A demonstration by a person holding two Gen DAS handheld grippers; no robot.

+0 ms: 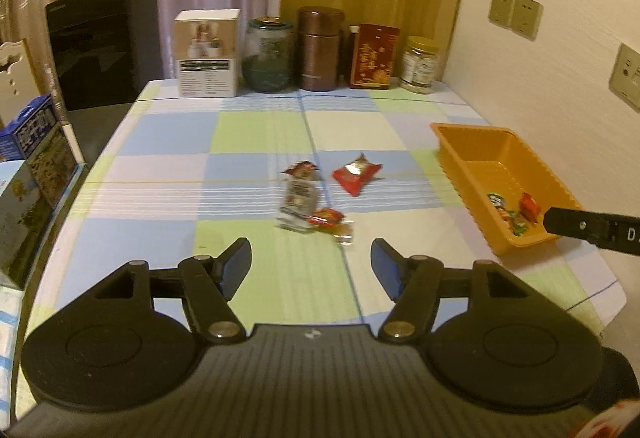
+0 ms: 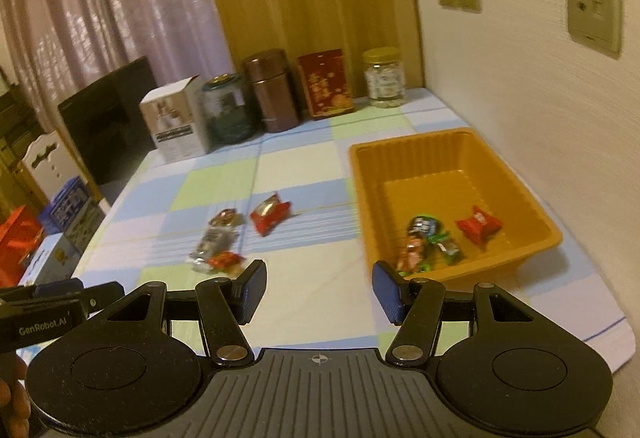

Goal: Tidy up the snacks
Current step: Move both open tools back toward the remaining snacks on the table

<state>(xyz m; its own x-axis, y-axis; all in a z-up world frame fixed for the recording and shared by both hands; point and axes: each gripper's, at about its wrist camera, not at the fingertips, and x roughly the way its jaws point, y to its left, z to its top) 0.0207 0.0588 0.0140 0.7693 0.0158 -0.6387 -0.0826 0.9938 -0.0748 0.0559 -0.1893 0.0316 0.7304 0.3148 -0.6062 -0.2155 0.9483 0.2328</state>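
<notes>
Three wrapped snacks lie loose on the checked tablecloth: a red packet (image 1: 356, 176) (image 2: 270, 216), a long silvery packet (image 1: 298, 204) (image 2: 214, 242) and a small red sweet (image 1: 326, 217) (image 2: 224, 260) against its near end. At the right stands an orange tray (image 1: 472, 142) (image 2: 420, 150) holding several snacks, among them a red packet (image 2: 478, 224) and a green-wrapped one (image 2: 424, 228). My left gripper (image 1: 311, 266) hangs open and empty just short of the loose snacks. My right gripper (image 2: 319, 292) is open and empty, near the tray's front left corner.
Along the table's back edge stand a white box (image 1: 208, 54), a glass jar (image 1: 267, 56), a brown canister (image 1: 320, 48), a red tin (image 1: 374, 56) and a gold-lidded jar (image 1: 418, 64). A black screen (image 1: 104, 42) and boxes (image 1: 36, 166) are at the left. The wall with sockets (image 2: 594, 8) runs along the right.
</notes>
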